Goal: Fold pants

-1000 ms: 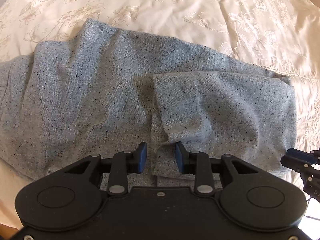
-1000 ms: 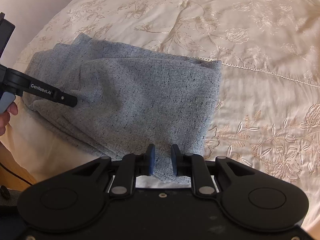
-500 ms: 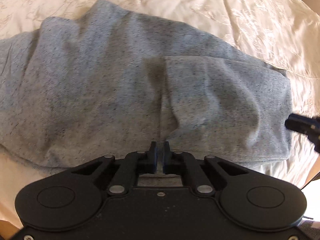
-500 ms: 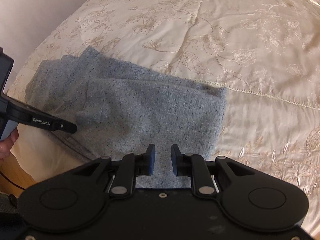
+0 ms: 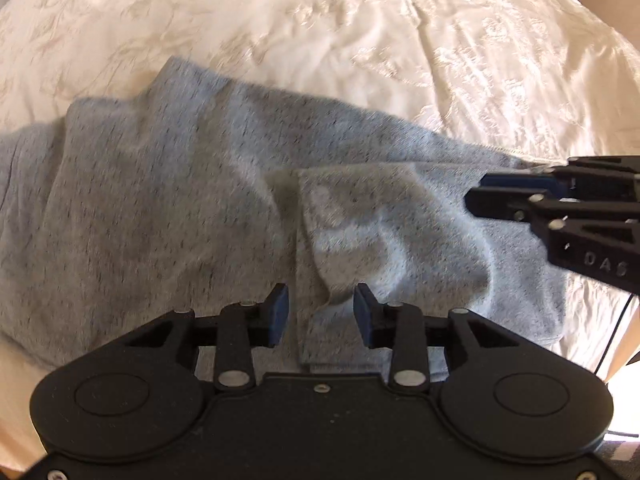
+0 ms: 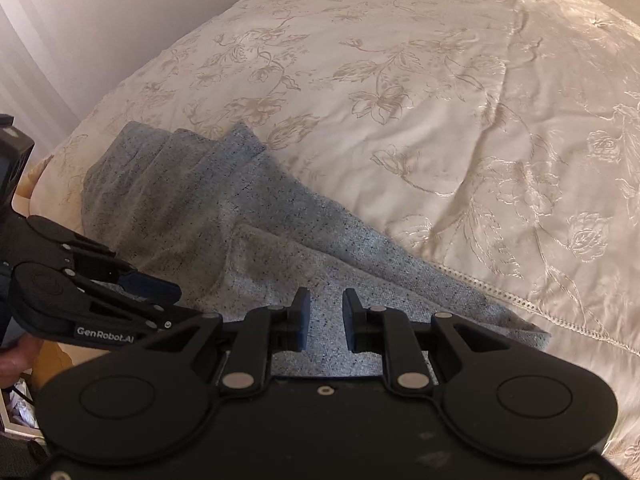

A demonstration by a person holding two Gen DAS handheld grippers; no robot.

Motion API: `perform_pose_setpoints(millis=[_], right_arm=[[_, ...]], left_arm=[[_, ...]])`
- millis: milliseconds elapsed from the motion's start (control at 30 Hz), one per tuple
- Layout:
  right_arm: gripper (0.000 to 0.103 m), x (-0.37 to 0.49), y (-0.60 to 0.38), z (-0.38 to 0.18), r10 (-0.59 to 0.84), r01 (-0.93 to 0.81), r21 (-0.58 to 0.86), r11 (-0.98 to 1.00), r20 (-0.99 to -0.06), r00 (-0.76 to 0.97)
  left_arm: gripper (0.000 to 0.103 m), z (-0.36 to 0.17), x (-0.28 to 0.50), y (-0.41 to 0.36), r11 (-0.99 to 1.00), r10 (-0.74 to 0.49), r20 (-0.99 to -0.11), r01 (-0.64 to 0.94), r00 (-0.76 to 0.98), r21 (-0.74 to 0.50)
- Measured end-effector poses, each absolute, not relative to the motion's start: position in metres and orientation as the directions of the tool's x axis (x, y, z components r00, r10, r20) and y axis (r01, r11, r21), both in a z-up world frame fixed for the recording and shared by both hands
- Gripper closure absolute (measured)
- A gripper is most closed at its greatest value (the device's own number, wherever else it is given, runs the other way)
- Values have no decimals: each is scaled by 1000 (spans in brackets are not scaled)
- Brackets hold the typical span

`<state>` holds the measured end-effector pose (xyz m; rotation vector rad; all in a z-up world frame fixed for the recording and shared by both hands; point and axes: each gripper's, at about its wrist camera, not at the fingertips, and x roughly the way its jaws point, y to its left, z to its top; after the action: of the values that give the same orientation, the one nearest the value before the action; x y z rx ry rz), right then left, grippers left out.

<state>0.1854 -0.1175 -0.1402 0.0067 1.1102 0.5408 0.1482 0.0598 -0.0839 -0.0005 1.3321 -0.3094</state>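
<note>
In the left wrist view, we see the speckled grey knit pants (image 5: 168, 216) lying partly folded on the cream embroidered satin bedspread (image 5: 360, 40), near the bed's front edge, with a smaller folded flap (image 5: 384, 232) resting on the wider layer. The left tool (image 5: 320, 312) hovers above the flap's near corner; its jaws have just been opening after a brief closure and now stand spread, with a raised ridge of cloth between the blue pads but not pressed by them. Compared with the earlier frame, where the pads met, the cloth appears released and the flap sits slightly crumpled. The right tool (image 5: 512, 192) enters from the right, above the flap's far side. In the right wrist view, the right tool (image 6: 324, 316) has swung towards the pants since the earlier frame; its jaws are moderately parted over the grey fabric and pinch nothing. The left tool (image 6: 160, 296) shows at the left edge. We judge the step in hand to be settling one fold. The next move calls for both tools to take an edge and carry it across evenly.
</note>
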Motion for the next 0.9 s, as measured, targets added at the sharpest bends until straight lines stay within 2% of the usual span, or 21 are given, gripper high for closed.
perform_pose_setpoints(millis=[100, 167, 200, 233, 300, 467, 767, 900], right_arm=[[84, 184, -115, -139, 421, -422, 270, 866, -849, 320], [84, 182, -115, -140, 418, -429, 265, 863, -852, 315], [84, 182, -115, -140, 416, -431, 263, 863, -854, 313], [84, 182, -115, -141, 416, -432, 263, 863, -854, 311], [84, 182, -117, -141, 417, -427, 267, 864, -854, 310], [83, 188, -114, -145, 430, -435, 281, 856, -853, 295], [83, 205, -93, -163, 435, -498, 266, 825, -863, 259], [91, 225, -87, -194, 375, -481, 223, 848, -894, 246]], left_arm=[[59, -88, 157, 51, 957, -211, -957, 241, 198, -161], [65, -90, 156, 42, 950, -217, -953, 269, 214, -156], [75, -89, 154, 39, 946, -227, -949, 283, 220, -160], [89, -91, 151, 35, 941, -232, -949, 294, 211, -165], [99, -95, 147, 33, 940, -232, -954, 295, 191, -170], [100, -96, 138, 48, 950, -257, -947, 228, 194, -212], [98, -97, 149, 65, 971, -199, -962, 169, 187, -168], [96, -92, 146, 68, 988, -115, -976, 123, 188, -93]])
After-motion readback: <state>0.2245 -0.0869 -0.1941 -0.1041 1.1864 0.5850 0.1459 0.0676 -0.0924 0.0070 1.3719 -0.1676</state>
